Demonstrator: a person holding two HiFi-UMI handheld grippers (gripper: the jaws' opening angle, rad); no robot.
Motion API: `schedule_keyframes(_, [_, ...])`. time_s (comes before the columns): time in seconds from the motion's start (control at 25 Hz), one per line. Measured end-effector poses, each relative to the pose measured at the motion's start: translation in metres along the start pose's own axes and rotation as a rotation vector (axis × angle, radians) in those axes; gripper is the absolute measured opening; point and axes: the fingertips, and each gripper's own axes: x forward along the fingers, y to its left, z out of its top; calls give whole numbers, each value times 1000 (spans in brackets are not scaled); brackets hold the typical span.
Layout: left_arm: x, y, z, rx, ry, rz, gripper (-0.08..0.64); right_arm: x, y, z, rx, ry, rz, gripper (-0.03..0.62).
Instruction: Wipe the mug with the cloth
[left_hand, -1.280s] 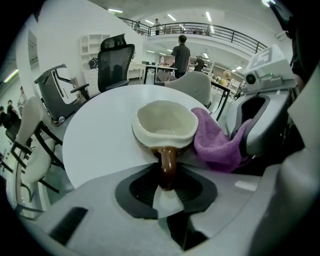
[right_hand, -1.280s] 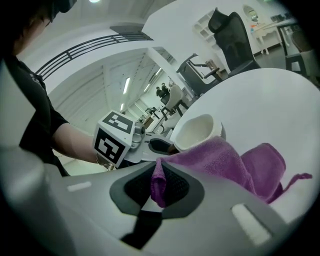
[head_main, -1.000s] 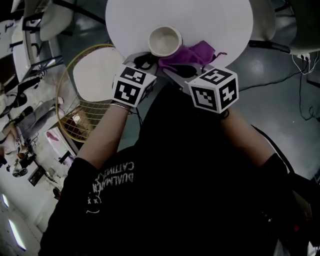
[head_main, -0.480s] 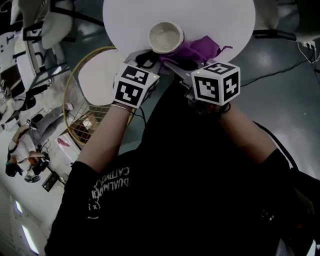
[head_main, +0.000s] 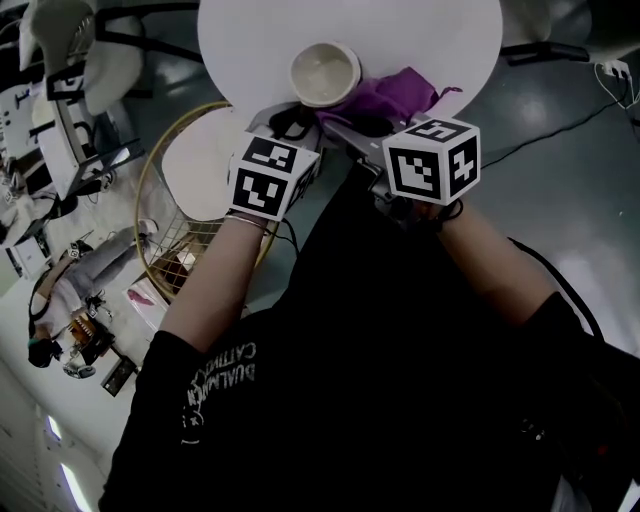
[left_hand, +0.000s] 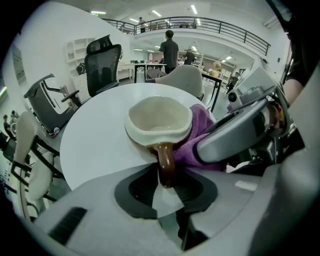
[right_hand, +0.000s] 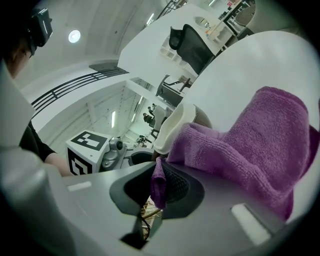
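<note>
Our left tongs (left_hand: 166, 184) are clamped on the brown handle (left_hand: 165, 161) of the mug (left_hand: 160, 120), one pad on either side of it. Our right tongs (right_hand: 159, 187) are pinched shut on a fold of the purple cloth (right_hand: 260, 135), and the rest of the cloth bunches out ahead of them.

The mug sits just beyond the left tongs, mouth up and empty, near the close edge of the round white table (left_hand: 95, 140). We cannot tell whether its base rests on the table or is slightly lifted. The cloth lies against the mug's right side, touching the wall below the rim, and the right tongs come in just beside it from that side. The two tongs are close together, with the mug and cloth between and ahead of them.

We judge the wiping itself to be in hand: the mug is steadied and the cloth is on its outer wall. Next, we think, we should rub the cloth around the wall and over the rim. That calls for a firm hold on the handle, so the mug neither twists nor tips, and a steady pinch on the cloth.
</note>
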Motion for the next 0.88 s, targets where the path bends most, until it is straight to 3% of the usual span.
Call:
schedule_keyframes(0.36, [2,-2,-4,1,19,-6,71,-5,-5,5,-1,-6,-8,29])
schedule_keyframes(0.88, [7,-2,-5,3,28,0,71,-9,-14,6,-13,98,5,29])
